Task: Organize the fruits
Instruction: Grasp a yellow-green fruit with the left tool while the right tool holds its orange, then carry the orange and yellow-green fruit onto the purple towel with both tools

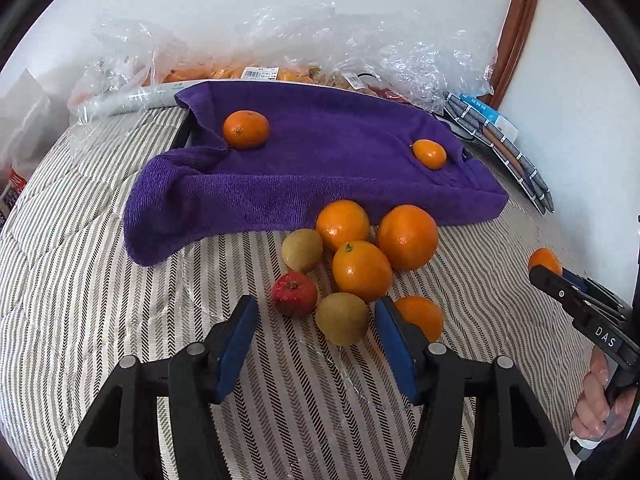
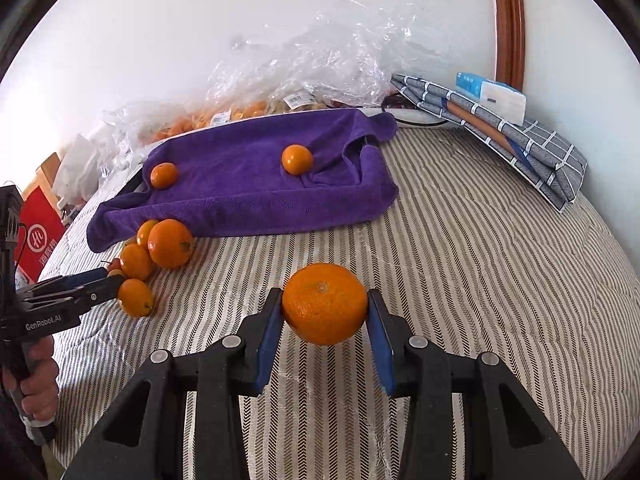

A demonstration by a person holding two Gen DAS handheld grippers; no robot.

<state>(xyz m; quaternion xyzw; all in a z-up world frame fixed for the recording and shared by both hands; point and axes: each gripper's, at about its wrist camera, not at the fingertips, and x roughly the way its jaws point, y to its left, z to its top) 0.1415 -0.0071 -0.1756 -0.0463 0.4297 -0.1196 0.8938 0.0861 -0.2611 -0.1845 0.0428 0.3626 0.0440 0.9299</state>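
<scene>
Kiwi (image 1: pixel 342 318) lies between the left gripper (image 1: pixel 316 354) fingers, which stand apart and seem not to touch it, on the striped bed (image 1: pixel 80 280) at the near edge of a heap of oranges, another kiwi and a red fruit (image 1: pixel 295 293); closing on it looks like the next move. From the right wrist, the right gripper (image 2: pixel 324 330) is clamped on a dimpled, glossy orange (image 2: pixel 324 303) held above the bed, likely bound for the purple towel (image 2: pixel 248 196), where two oranges already rest.
</scene>
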